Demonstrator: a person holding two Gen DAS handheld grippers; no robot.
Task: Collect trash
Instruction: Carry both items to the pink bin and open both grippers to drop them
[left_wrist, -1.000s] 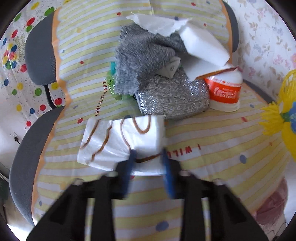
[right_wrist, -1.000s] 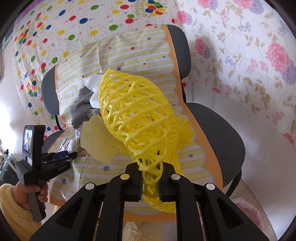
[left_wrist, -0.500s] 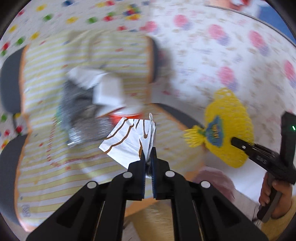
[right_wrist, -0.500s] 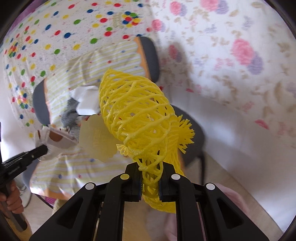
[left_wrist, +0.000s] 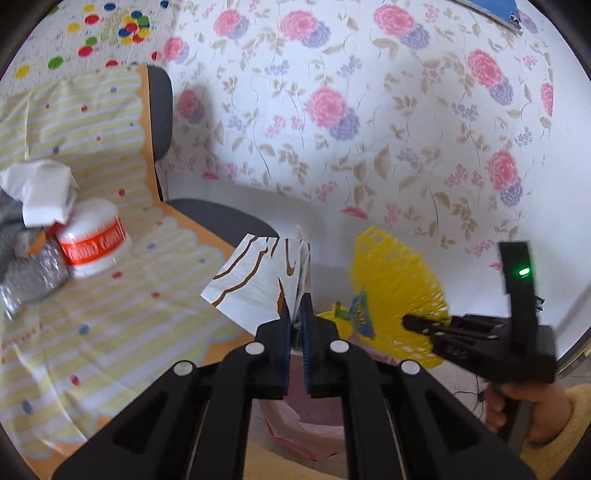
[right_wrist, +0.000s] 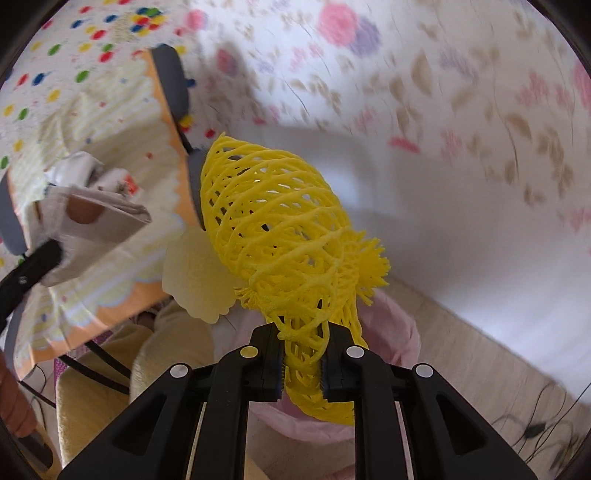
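Observation:
My left gripper (left_wrist: 295, 314) is shut on a folded white napkin with brown lines (left_wrist: 258, 284) and holds it in the air past the chair's edge, above a pink-lined bin (left_wrist: 314, 421). My right gripper (right_wrist: 303, 362) is shut on a yellow foam fruit net (right_wrist: 273, 229), held over the same pink bin (right_wrist: 391, 332). The net (left_wrist: 395, 288) and right gripper (left_wrist: 410, 323) also show in the left wrist view. The napkin (right_wrist: 92, 225) shows in the right wrist view at left.
A chair with a yellow striped cover (left_wrist: 92, 295) holds a white tub with a red label (left_wrist: 94, 240), crumpled white paper (left_wrist: 40, 188) and a silver wrapper (left_wrist: 33, 277). A floral wall (left_wrist: 369, 110) stands behind. Cables (right_wrist: 535, 424) lie on the floor.
My left gripper closed on the napkin, lifted it off the chair and swung right over the bin. My right gripper carried the yellow net right and down toward the bin.

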